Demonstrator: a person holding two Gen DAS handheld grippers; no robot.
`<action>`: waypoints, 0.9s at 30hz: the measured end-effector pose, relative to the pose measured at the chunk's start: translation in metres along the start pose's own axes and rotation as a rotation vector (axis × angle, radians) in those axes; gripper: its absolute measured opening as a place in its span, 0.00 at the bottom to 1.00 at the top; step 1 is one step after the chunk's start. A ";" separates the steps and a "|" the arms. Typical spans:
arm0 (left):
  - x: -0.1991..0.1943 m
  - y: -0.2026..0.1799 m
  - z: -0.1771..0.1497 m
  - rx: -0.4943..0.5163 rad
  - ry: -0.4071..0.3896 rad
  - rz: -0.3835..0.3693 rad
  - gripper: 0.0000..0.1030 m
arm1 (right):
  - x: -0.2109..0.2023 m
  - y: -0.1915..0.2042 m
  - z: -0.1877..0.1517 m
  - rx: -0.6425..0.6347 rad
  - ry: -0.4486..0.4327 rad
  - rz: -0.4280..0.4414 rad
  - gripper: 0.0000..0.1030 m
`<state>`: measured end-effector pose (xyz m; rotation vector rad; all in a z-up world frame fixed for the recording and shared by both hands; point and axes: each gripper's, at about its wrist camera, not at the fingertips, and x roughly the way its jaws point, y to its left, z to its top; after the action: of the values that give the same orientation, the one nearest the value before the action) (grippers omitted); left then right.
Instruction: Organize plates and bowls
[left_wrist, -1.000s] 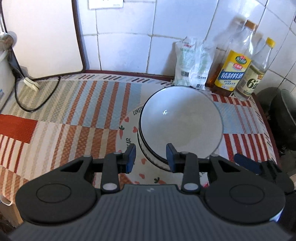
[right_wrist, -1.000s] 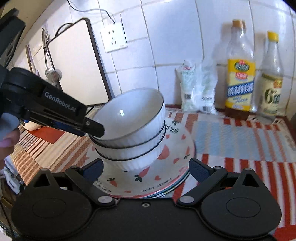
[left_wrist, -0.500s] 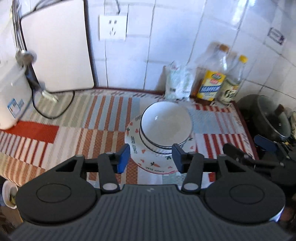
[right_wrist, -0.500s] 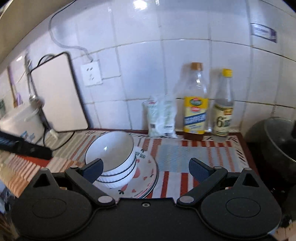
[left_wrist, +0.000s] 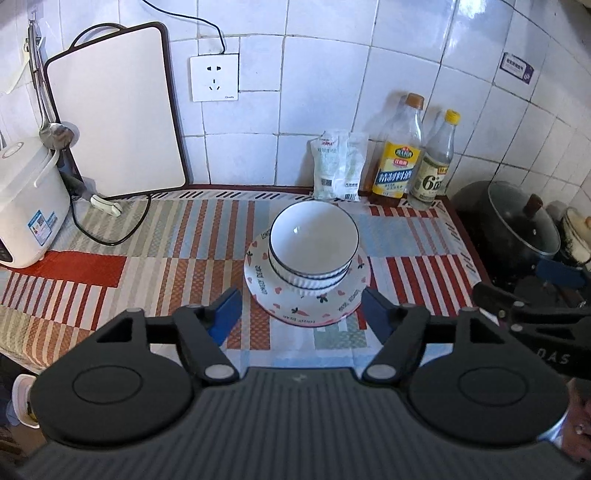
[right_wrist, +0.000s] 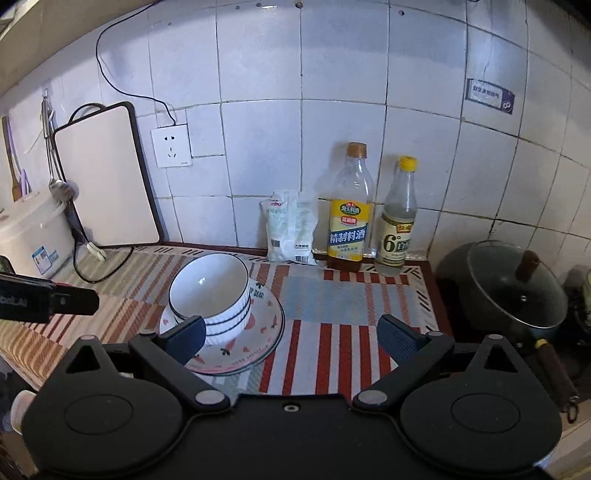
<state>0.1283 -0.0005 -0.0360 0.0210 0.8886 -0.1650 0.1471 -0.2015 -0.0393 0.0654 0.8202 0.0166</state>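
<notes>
Left gripper (left_wrist: 301, 314): matte black, ribbed grey housing, two round discs, silver pivot screws.
Fingers (left_wrist: 225, 314): blue pads.
Right gripper (right_wrist: 291, 338): smooth black body, blue-padded fingers.

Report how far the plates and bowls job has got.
Done: the bowls sit nested on the plates, one pile on the mat. In hand: nothing; the left hand-held gripper, whose jaws have just been opening, and the right hand-held gripper are both open and empty. Left: no other loose dishes show.
</notes>
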 end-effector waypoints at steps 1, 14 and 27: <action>-0.001 -0.001 -0.002 0.004 -0.003 0.004 0.74 | -0.003 0.000 -0.001 0.001 0.004 -0.004 0.98; -0.018 -0.009 -0.032 0.021 -0.029 0.091 0.92 | -0.037 -0.006 -0.014 0.019 -0.026 -0.041 0.98; -0.032 -0.012 -0.039 -0.017 -0.045 0.075 0.92 | -0.050 -0.006 -0.030 0.024 0.001 -0.050 0.98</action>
<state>0.0765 -0.0043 -0.0354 0.0350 0.8426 -0.0879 0.0906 -0.2078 -0.0233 0.0676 0.8232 -0.0402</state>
